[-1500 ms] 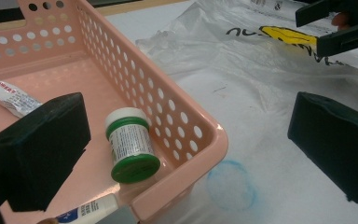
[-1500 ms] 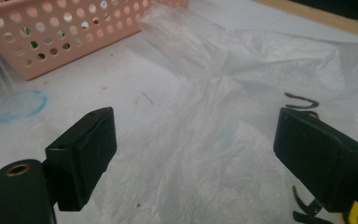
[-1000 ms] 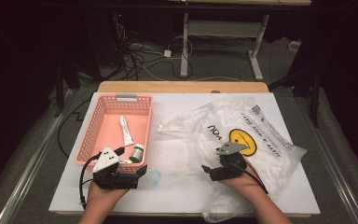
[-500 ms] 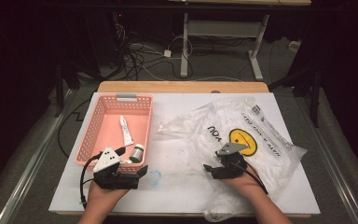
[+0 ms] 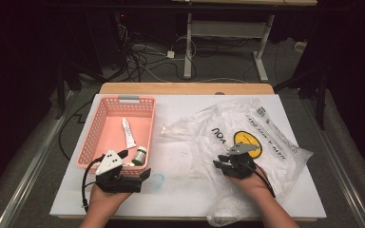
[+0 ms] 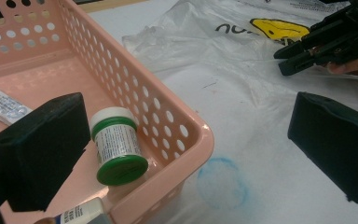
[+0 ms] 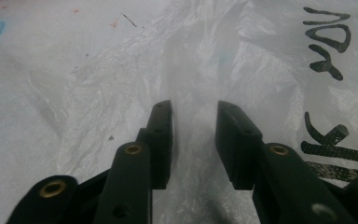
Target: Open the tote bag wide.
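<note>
A crumpled clear plastic bag (image 5: pixel 271 142) with a yellow smiley and black lettering lies on the right of the white table. My right gripper (image 5: pixel 221 165) rests on its near left part. Its jaws have just been closing; in the right gripper view a raised fold of the bag (image 7: pixel 193 70) stands between the fingertips of the right gripper (image 7: pixel 193 109), with a gap still showing. My left gripper (image 5: pixel 128 170) stands wide open at the near corner of the pink basket (image 5: pixel 105 135). A green-lidded jar (image 6: pixel 116 144) lies on its side between the jaws of the left gripper (image 6: pixel 189 112).
The basket (image 6: pixel 168 107) also holds a white tube (image 5: pixel 128 132) and a second tube (image 6: pixel 79 214) by the near wall. A blue ring mark (image 5: pixel 158 179) is on the table beside the basket. Cables and desk legs lie on the floor beyond the table.
The right gripper's jaws have drawn much closer together over the bag fold. Both hands stay nearly where they were.
</note>
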`<state>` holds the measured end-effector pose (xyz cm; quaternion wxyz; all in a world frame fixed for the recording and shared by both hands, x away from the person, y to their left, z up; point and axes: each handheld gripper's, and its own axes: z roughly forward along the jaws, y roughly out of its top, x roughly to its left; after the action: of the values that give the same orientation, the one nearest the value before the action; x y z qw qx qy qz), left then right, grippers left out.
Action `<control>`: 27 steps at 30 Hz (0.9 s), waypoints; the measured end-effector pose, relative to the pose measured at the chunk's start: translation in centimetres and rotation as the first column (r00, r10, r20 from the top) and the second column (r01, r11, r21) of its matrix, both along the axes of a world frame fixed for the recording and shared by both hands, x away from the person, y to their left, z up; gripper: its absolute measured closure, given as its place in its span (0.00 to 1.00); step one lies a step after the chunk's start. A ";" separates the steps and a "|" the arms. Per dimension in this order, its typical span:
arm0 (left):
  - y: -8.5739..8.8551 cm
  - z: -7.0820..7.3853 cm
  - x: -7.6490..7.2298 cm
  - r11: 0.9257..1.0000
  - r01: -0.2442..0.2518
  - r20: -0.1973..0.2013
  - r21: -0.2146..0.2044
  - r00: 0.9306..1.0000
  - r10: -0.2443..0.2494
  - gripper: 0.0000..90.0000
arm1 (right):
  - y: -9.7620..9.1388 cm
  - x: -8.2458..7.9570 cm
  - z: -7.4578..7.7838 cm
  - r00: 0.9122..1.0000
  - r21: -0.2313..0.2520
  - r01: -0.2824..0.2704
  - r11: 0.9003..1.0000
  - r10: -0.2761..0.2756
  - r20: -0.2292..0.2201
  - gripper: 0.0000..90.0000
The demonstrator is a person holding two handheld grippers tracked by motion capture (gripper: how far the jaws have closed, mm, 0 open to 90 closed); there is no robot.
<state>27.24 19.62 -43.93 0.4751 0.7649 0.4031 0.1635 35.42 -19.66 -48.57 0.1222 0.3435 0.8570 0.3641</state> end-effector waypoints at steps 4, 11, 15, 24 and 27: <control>0.0 0.0 0.0 1.000 -0.001 -0.002 0.002 1.000 0.001 0.00 | 0.0 0.0 0.0 1.000 -0.008 0.001 1.000 -0.001 0.009 0.89; 0.0 0.0 0.0 1.000 0.000 -0.003 0.001 1.000 0.000 0.00 | -0.2 0.0 0.0 1.000 0.001 0.003 1.000 -0.003 0.016 1.00; 0.2 0.0 0.1 1.000 -0.001 -0.003 0.000 1.000 0.001 0.00 | -0.3 0.0 0.3 0.999 0.014 0.003 1.000 -0.003 0.036 1.00; 0.3 -0.1 0.1 1.000 -0.003 -0.006 -0.003 1.000 0.003 0.00 | -0.8 -0.3 1.2 0.996 0.061 0.001 0.998 -0.006 0.090 1.00; 0.3 -0.1 0.2 1.000 -0.005 -0.009 -0.010 1.000 0.005 0.00 | -1.1 -0.3 1.6 0.994 0.092 0.006 0.996 -0.016 0.110 1.00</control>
<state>27.39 19.92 -44.03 0.4765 0.7623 0.4080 0.1592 35.12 -20.81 -46.96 0.1555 0.3330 0.8294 0.4208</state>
